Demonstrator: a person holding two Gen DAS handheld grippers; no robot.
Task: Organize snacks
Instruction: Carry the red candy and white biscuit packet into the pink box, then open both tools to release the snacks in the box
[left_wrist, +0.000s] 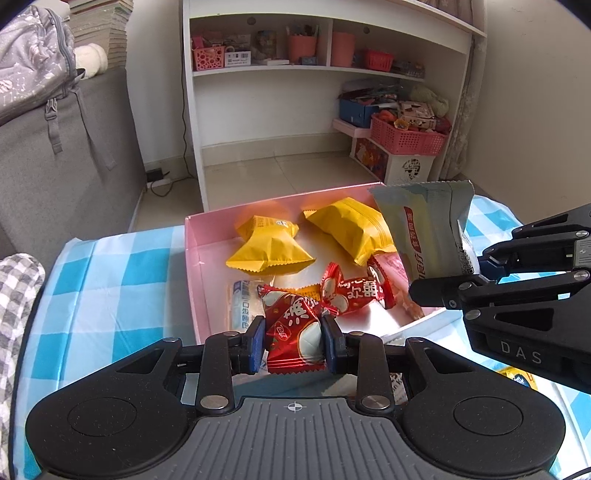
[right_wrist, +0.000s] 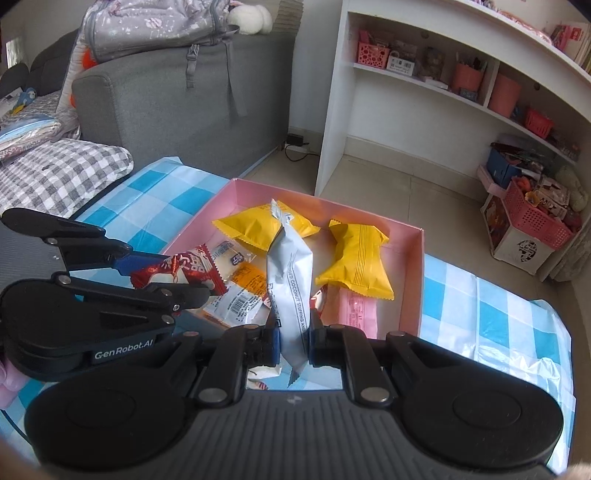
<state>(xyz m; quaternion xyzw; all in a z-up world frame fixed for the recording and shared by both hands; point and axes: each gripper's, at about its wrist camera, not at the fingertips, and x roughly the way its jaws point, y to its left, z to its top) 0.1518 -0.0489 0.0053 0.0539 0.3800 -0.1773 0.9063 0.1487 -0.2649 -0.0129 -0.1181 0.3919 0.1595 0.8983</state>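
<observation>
The left gripper (left_wrist: 293, 341) pinches a red candy packet (left_wrist: 295, 332) between its blue pads (left_wrist: 256, 341), holding it above the near edge of the pink box (left_wrist: 194, 266). In the right wrist view the same left gripper (right_wrist: 173, 275) reaches in from the left with the red candy packet (right_wrist: 181, 271) in its grip, over the box's near left corner.

The right gripper (right_wrist: 293, 341) clamps a long grey-white wrapped bar (right_wrist: 291, 280) near its lower end; the bar stands almost upright over the near side of the pink box (right_wrist: 413, 280). Seen from the left wrist camera, the right gripper (left_wrist: 447, 280) comes in from the right and holds the wrapped bar (left_wrist: 421, 229) upright above the box's right side.

Inside the box, two yellow pillow packets lie toward the far wall: one yellow packet (left_wrist: 269, 247) on the left, another yellow packet (left_wrist: 351, 227) to its right. A second red candy (left_wrist: 354, 291) lies near the middle, a pale blue-and-white sachet (left_wrist: 240, 306) sits by the near left wall, and a pink wrapped bar (right_wrist: 356, 310) lies along the right wall at the near corner.

The box rests on a blue-and-white checked tablecloth (left_wrist: 110, 280). Beyond the table stand a white shelf unit (left_wrist: 258, 110) and a grey sofa (left_wrist: 55, 166).
</observation>
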